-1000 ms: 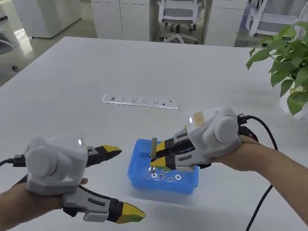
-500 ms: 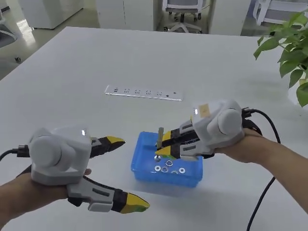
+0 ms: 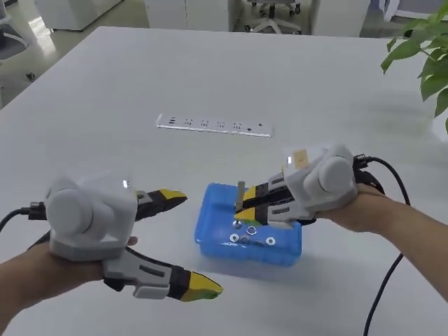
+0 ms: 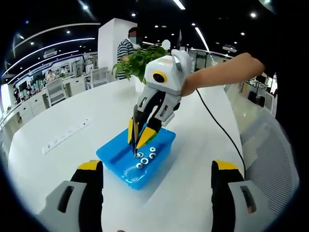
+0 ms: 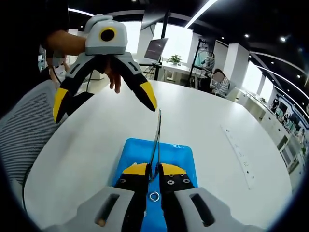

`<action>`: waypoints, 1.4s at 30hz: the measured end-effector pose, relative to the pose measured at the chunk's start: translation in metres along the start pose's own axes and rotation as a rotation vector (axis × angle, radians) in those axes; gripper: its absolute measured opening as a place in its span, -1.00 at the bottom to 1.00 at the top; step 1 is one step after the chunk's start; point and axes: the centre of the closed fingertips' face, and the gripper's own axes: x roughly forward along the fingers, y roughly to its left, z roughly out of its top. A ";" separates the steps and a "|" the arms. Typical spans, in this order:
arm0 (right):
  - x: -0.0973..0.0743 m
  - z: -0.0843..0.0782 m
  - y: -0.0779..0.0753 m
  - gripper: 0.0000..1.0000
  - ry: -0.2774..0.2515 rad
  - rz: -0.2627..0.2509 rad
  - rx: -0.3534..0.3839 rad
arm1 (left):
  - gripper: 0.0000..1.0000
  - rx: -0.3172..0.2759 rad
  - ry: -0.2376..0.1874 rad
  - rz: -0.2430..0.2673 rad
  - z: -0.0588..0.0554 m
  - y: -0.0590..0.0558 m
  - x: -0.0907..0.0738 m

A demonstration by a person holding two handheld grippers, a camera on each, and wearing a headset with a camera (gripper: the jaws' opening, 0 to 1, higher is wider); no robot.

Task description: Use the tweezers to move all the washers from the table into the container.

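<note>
Right tool (image 3: 246,210): clamping metal tweezers (image 3: 241,197) upright, tips pointing down at silver washers (image 3: 250,235) inside blue plastic container (image 3: 245,255); left tool (image 3: 194,241) wide.

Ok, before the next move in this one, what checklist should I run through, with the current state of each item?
1. Right gripper shut on the tweezers: ok.
2. Tweezers tips over the blue container: ok.
3. Washers lying inside the container: ok, several.
4. Tweezers tips free of a washer: cannot tell, too small to see.
5. Left gripper open, beside the container and apart from it: ok.
</note>
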 end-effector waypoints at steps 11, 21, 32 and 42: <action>0.009 -0.015 -0.004 -0.81 0.019 0.008 0.000 | 0.93 0.001 0.007 0.000 0.001 0.005 0.004; 0.014 -0.023 -0.002 -0.81 0.032 0.013 0.001 | 0.82 0.009 0.000 0.003 0.006 0.013 0.008; 0.016 -0.027 -0.001 -0.81 0.035 0.025 -0.010 | 0.18 0.092 -0.016 -0.015 0.030 0.027 0.024; 0.016 -0.027 0.000 -0.81 0.038 0.031 -0.026 | -0.38 0.174 0.008 -0.037 0.036 0.034 0.043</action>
